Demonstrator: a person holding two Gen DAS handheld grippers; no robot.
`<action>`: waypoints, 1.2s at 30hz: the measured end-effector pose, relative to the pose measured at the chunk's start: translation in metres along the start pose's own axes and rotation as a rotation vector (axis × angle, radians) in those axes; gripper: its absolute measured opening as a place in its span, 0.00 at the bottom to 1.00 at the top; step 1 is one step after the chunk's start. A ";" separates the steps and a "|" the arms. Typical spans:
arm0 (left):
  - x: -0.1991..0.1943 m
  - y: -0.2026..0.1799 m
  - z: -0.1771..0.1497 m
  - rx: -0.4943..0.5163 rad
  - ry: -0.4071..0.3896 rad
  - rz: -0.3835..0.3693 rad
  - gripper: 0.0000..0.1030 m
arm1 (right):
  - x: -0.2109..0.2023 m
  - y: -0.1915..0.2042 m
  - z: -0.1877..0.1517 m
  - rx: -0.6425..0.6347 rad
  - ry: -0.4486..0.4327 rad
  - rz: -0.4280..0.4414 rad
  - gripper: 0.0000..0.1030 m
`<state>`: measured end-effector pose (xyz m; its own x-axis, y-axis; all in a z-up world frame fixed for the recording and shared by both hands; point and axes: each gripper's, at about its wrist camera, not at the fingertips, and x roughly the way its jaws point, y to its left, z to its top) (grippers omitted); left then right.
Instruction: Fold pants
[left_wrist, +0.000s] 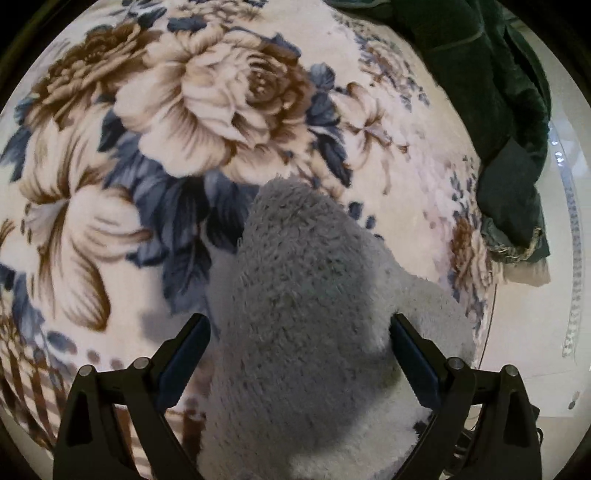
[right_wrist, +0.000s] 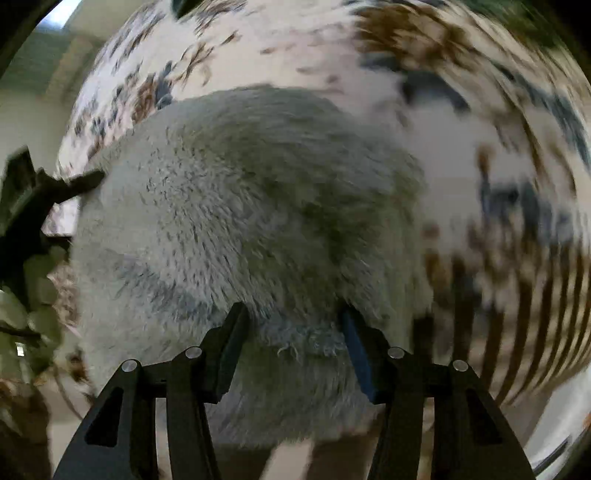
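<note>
While both jaws gape, the left hand-held gripper (left_wrist: 299, 343) and right hand-held gripper (right_wrist: 293, 332) straddle fluffy grey pants (left_wrist: 306, 332) on a floral blanket (left_wrist: 184, 110), dark green garment (left_wrist: 491, 92) at two o'clock.

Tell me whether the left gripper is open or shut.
Open. The left gripper has its fingers spread wide on either side of the fluffy grey pants, not visibly pinching them.

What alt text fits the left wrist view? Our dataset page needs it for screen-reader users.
The left hand-held gripper, jaws wide open, straddles fluffy grey pants lying on a floral blanket with beige roses and blue leaves. A dark green garment lies bunched at the blanket's upper right edge.
</note>
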<state>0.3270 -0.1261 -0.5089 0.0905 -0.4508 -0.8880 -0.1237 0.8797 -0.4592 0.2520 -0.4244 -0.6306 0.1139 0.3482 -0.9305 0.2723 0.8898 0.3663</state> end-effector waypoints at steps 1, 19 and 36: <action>-0.007 -0.003 -0.003 0.010 -0.012 0.000 0.94 | -0.016 -0.004 -0.008 0.033 -0.047 0.022 0.57; 0.014 0.025 -0.072 -0.018 0.043 -0.102 0.95 | 0.067 -0.100 -0.057 0.441 0.002 0.588 0.97; -0.005 0.018 -0.068 0.035 -0.019 -0.227 0.38 | 0.027 -0.067 -0.058 0.330 -0.112 0.532 0.41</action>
<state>0.2575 -0.1183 -0.5149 0.1303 -0.6354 -0.7611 -0.0634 0.7608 -0.6459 0.1812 -0.4569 -0.6808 0.4093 0.6688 -0.6206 0.4290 0.4592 0.7778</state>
